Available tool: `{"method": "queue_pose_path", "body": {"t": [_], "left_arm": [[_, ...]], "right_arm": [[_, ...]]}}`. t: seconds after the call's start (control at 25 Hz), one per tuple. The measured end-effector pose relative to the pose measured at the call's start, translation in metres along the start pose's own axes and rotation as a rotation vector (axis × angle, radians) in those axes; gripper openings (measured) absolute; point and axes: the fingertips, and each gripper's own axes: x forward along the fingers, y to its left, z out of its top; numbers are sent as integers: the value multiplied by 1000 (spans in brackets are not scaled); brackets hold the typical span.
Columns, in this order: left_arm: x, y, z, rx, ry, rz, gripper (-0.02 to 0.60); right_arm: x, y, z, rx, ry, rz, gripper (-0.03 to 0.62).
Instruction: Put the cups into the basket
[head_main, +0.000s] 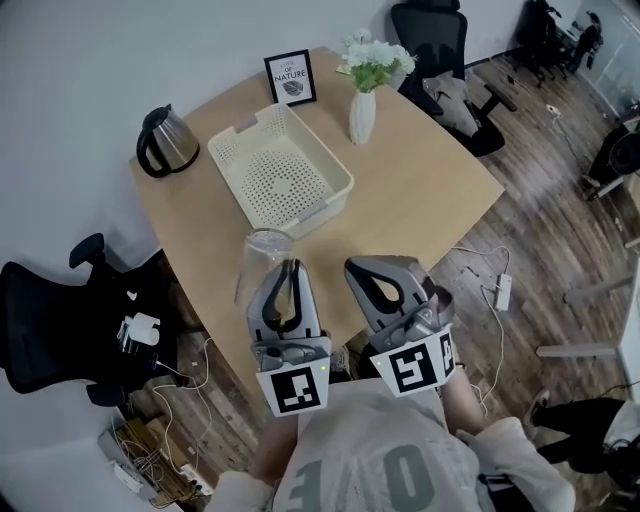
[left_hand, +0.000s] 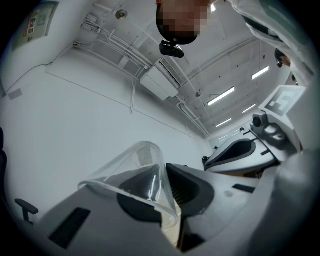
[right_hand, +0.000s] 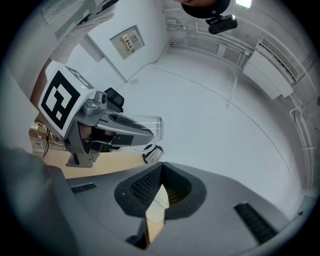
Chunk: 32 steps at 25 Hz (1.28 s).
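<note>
Clear cup clamped in your left hand-held gripper, short of the basket.

Your left hand-held gripper (head_main: 290, 272) (left_hand: 164, 172) pinches the clear plastic cup's (head_main: 258, 262) (left_hand: 127, 167) wall, one jaw inside, over the tabletop's (head_main: 430, 195) near edge. Your right hand-held gripper (head_main: 368, 275) (right_hand: 161, 175) is just beside it, jaws pressed together. Beyond: cream perforated basket (head_main: 330, 178). Farthest: kettle (head_main: 165, 140), flower vase (head_main: 363, 115).
</note>
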Motion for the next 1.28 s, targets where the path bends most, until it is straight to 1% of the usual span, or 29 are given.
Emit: {"method": "queue_pose_path", "body": {"t": [0.2, 0.4, 0.48, 0.6, 0.68, 0.8, 0.88, 0.96, 1.12, 1.2, 1.28], "left_arm": [[16, 13, -10, 2, 22, 31, 44], [37, 26, -21, -4, 43, 103, 43], [46, 29, -24, -7, 51, 137, 43], [62, 30, -25, 11, 66, 159, 43], [73, 32, -24, 21, 71, 175, 44], [87, 37, -23, 15, 70, 208, 44], [94, 39, -25, 20, 85, 227, 43], [101, 42, -26, 33, 103, 237, 44], [122, 50, -27, 67, 135, 234, 43], [132, 54, -28, 106, 162, 232, 43], [144, 57, -31, 161, 203, 214, 43]], "right_arm": [[22, -7, -9, 3, 3, 38, -2], [47, -17, -21, -4, -24, 93, -2], [58, -25, -26, -4, -40, 117, -2], [71, -41, -33, 0, -57, 142, -2], [80, -51, -38, 0, -71, 153, -2], [90, -65, -46, 7, -92, 161, -2], [97, -70, -52, 25, -104, 167, -2], [103, -73, -56, 37, -112, 180, -2], [117, -83, -59, 31, -136, 205, -2], [124, -86, -61, 32, -148, 215, -2], [132, -89, -62, 35, -158, 224, -2]]}}
